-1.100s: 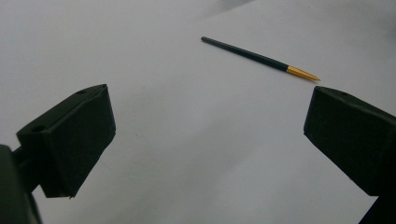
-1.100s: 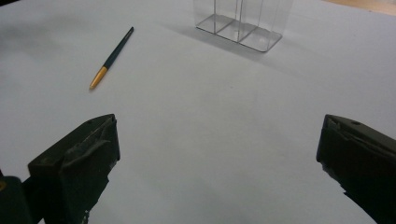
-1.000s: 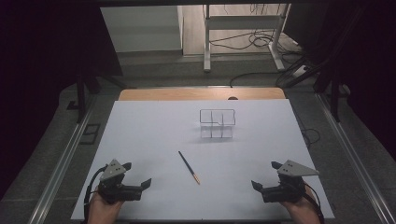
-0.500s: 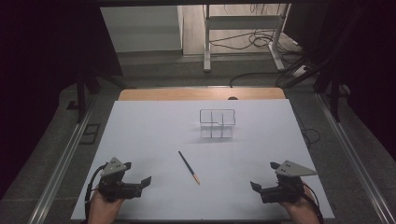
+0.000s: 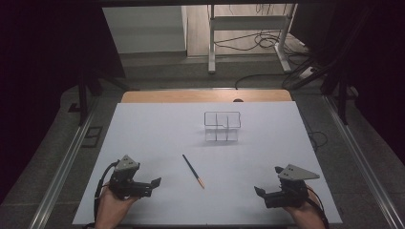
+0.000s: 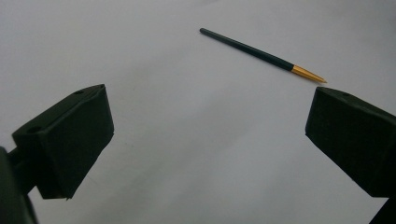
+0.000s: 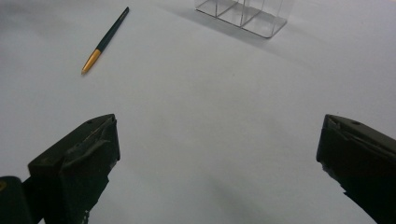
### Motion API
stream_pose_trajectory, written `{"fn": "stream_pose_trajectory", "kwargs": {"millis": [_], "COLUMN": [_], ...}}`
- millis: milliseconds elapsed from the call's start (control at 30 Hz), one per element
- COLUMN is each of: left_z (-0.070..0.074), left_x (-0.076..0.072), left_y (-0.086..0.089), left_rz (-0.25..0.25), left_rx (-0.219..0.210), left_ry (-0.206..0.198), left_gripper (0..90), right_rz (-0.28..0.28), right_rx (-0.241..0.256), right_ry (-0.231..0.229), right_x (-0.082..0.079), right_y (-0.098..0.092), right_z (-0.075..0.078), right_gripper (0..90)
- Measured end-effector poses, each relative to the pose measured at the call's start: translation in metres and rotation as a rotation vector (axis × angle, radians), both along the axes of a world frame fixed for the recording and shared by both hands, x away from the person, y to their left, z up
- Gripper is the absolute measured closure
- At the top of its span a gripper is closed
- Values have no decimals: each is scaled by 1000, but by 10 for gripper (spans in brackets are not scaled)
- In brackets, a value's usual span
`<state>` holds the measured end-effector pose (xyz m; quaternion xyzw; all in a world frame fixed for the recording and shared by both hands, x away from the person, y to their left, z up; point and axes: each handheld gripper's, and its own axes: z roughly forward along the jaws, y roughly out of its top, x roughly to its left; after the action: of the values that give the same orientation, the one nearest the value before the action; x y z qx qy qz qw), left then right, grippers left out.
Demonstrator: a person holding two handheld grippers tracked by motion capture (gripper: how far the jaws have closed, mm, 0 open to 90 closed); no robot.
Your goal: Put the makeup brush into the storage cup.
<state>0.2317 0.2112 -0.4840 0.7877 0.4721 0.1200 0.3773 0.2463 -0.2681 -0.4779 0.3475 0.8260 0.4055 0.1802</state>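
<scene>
A dark green pen with a gold tip (image 5: 193, 171) lies flat on the white table (image 5: 157, 129), tip toward the near edge. A clear divided box (image 5: 221, 126) stands behind it, mid-table. My left gripper (image 5: 151, 185) rests near the front left corner, open and empty, pointing right. In the left gripper view the pen (image 6: 261, 53) lies ahead of the spread jaws (image 6: 210, 135). My right gripper (image 5: 267, 182) rests near the front right, open and empty, pointing left. The right gripper view shows its jaws wide apart (image 7: 217, 158), the pen (image 7: 105, 41) far left and the box (image 7: 247, 14) at the top.
A wooden strip (image 5: 205, 95) borders the table's far edge. Metal rails (image 5: 62, 167) run along both sides. Beyond the table are a metal stand (image 5: 248, 28) and cables (image 5: 267, 45) on the floor.
</scene>
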Motion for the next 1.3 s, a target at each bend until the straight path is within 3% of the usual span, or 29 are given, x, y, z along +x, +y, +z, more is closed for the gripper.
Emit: {"fn": "stream_pose_trajectory", "kwargs": {"millis": [167,333,600,867,1300], "left_z": [2,2,10,13,19], "left_x": [3,7,19,34,52], "left_y": [-5,-6,-13,-28,-38], "left_rz": [-6,-12,-40,-76,-100], "left_rx": [25,16,55,108,143], "left_ry": [11,50,65,106,148], "left_gripper": [22,23,77,92,114], "right_rz": [1,0,1,-2,5], "right_rx": [-6,-16,-24,-28,-34], "right_ry": [1,12,22,24,34], "right_x": [0,0,0,0,1], "right_y": [1,2,4,4,5], "right_z": [-1,-1,-2,-2,-3], "right_gripper": [0,0,0,0,0]}}
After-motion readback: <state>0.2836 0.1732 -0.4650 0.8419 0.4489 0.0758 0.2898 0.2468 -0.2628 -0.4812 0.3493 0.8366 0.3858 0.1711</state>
